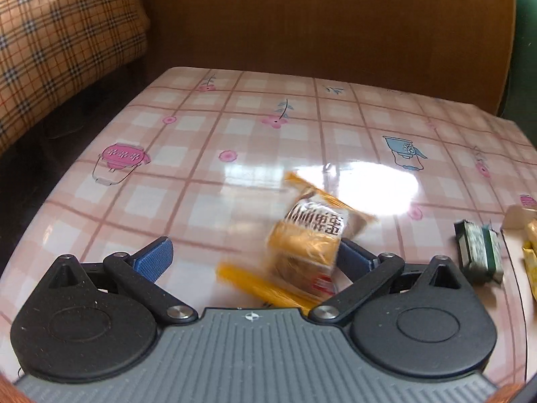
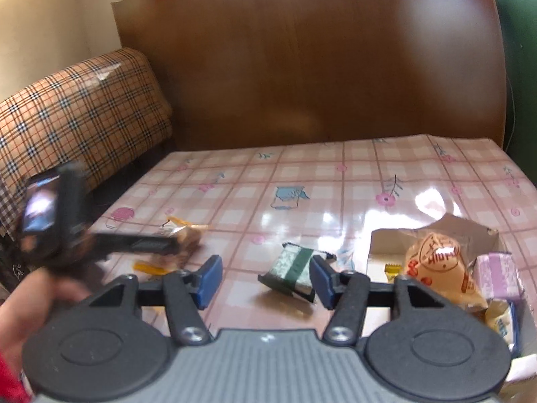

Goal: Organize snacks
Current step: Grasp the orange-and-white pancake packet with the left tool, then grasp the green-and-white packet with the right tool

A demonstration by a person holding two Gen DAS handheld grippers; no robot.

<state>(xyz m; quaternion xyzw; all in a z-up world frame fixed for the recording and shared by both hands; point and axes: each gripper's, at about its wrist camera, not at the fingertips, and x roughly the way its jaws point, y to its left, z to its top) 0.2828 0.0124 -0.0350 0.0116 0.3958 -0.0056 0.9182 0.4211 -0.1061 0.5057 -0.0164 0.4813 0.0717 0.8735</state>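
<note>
In the left wrist view an orange snack packet (image 1: 305,241) lies blurred on the pink checked tablecloth (image 1: 208,141). It sits between the wide-apart fingers of my left gripper (image 1: 255,260), close to the right pad (image 1: 355,262) and well clear of the left one; the gripper is open. In the right wrist view a green-and-white packet (image 2: 292,272) lies between the fingers of my right gripper (image 2: 265,282), which is open, with a clear gap on the left side. The left gripper (image 2: 167,243) shows blurred at the left by the orange packet (image 2: 186,231).
A cardboard box (image 2: 379,241) at the table's right holds a round orange packet (image 2: 436,258), a purple packet (image 2: 500,275) and others. The green-and-white packet (image 1: 480,255) lies beside it. A plaid sofa (image 1: 50,50) and a brown wooden board (image 1: 319,16) border the table. A hand (image 2: 30,305) is at lower left.
</note>
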